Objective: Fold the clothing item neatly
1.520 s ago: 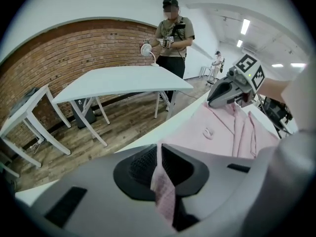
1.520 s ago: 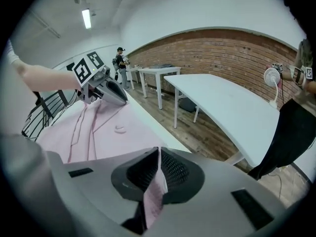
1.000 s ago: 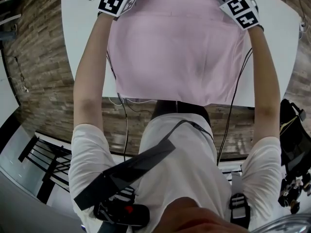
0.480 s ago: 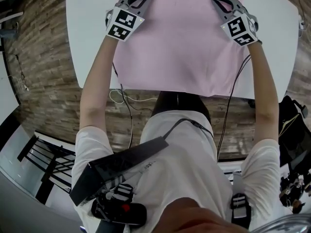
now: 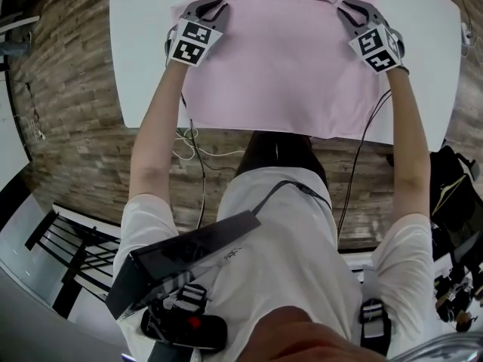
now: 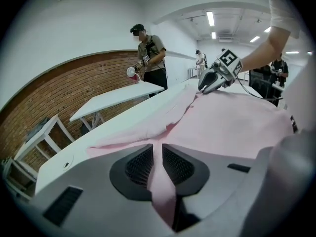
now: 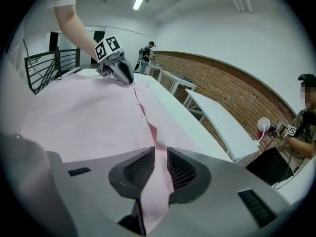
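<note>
A pink garment point(image 5: 279, 66) lies spread on the white table point(image 5: 143, 66), and its near edge hangs over the table's front. My left gripper point(image 5: 207, 4) sits at its far left corner and my right gripper point(image 5: 351, 7) at its far right corner. In the left gripper view a fold of pink cloth point(image 6: 163, 181) runs between the pads of the left gripper point(image 6: 157, 149), which still pinch it. In the right gripper view the jaws of the right gripper point(image 7: 160, 154) stand a little apart with cloth point(image 7: 155, 181) loose between them. Both pairs of jaws have just been opening.
Cables point(image 5: 189, 145) hang below the table's front edge. A dark bag point(image 5: 453, 194) sits on the floor at the right. Other white tables point(image 6: 116, 95) and people point(image 6: 150, 53) stand farther back, by a brick wall point(image 7: 232, 93).
Both grippers have come down and towards me in the view with the cloth edge. More of the garment's far part now shows beyond them, and the cloth lies flatter.
</note>
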A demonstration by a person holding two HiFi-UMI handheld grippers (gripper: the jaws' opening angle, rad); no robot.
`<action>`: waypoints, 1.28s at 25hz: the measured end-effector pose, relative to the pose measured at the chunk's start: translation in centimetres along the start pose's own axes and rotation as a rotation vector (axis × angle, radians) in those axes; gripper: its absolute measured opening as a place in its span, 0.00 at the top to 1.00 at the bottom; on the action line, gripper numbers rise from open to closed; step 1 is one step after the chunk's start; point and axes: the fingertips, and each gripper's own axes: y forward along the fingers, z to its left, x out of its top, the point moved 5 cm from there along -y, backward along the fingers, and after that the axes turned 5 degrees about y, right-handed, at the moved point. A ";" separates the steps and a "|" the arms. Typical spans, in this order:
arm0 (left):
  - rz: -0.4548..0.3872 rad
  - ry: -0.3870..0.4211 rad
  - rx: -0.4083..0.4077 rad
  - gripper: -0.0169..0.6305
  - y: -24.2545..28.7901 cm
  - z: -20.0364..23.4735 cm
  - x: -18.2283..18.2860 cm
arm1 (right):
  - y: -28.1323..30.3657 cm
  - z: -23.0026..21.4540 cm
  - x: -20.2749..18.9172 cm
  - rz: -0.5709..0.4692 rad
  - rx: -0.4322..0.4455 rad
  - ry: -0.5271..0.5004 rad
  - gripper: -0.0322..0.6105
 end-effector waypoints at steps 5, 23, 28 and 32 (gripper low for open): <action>-0.006 -0.031 0.036 0.91 -1.3 -0.8 -0.4 | -1.1 1.2 0.6 -0.037 -0.015 0.075 0.85; -0.081 -0.027 -0.026 0.97 -8.8 -11.0 -2.5 | -8.2 13.8 0.4 -0.084 -0.041 0.290 0.95; -0.064 0.011 -0.021 0.97 -10.5 -13.4 -3.2 | -9.4 17.3 0.5 -0.053 -0.068 0.258 0.95; -0.025 0.126 -0.008 0.97 -11.3 -16.0 -3.2 | -10.4 19.9 0.9 -0.021 -0.080 0.183 0.95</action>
